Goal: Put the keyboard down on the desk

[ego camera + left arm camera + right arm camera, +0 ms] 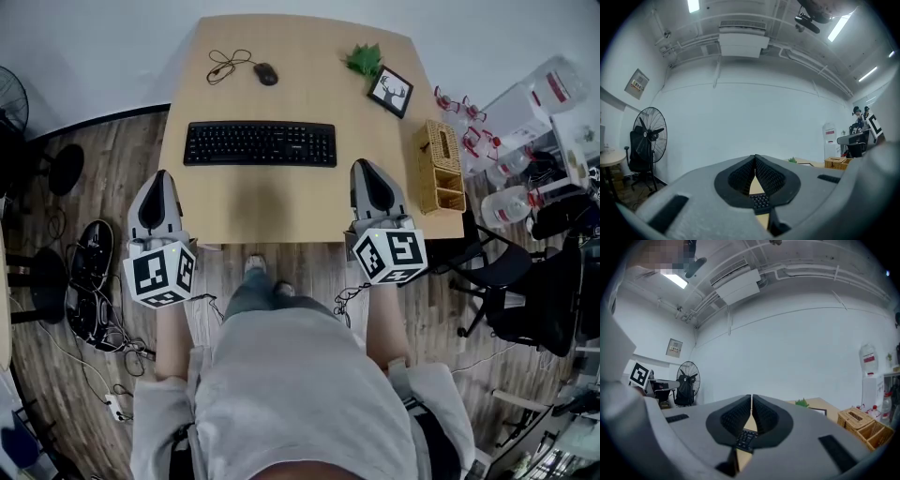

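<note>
**Keyboard down on counter; both hand-held grippers closed and empty.**

The counter (281, 202) carries the keyboard (260, 144). It lies flat across the counter's middle, long side parallel to the near edge, and well apart from both grippers. The left hand-held gripper (160, 175) is at the near-left corner, over the left edge. Its jaws are together with nothing between them. The right hand-held gripper (368, 166) is over the near edge, toward the near-right corner. Its jaws are also together with nothing between them. A wicker basket (441, 167) stands along the right edge. A picture frame (391, 91) and a small plant (365, 60) sit near the far-right corner. A mouse (266, 73) with its coiled cable (225, 64) lies near the far edge, left of centre.
</note>
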Demonstrator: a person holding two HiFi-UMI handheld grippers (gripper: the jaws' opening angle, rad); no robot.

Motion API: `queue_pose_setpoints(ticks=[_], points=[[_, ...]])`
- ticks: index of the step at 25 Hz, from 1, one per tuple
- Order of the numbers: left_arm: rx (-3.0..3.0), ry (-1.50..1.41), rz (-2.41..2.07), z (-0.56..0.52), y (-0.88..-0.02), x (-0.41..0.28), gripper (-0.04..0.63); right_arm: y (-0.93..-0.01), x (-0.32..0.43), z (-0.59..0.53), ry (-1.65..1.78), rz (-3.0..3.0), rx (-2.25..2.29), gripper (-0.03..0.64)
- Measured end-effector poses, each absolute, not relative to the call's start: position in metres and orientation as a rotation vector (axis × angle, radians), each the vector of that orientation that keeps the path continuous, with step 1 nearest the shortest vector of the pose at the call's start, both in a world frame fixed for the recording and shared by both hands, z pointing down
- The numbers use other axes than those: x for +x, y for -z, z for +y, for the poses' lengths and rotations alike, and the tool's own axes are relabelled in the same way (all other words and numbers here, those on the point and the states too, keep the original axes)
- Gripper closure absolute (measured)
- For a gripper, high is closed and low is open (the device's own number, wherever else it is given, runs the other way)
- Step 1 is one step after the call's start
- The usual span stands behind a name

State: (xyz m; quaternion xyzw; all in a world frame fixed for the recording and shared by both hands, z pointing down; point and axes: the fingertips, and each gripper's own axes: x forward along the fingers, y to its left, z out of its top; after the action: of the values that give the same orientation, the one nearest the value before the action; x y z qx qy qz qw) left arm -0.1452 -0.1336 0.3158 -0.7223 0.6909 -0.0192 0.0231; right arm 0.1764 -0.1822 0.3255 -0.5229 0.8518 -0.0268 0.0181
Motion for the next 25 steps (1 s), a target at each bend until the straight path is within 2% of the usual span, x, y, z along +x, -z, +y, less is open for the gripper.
queue_pose_setpoints(ticks=[25], points=[[-2.238, -0.044, 2.130, -0.107, -0.298, -0.129, 0.584, -0.305, 0.190, -0.152, 0.014, 2.605, -1.613, 0.601]])
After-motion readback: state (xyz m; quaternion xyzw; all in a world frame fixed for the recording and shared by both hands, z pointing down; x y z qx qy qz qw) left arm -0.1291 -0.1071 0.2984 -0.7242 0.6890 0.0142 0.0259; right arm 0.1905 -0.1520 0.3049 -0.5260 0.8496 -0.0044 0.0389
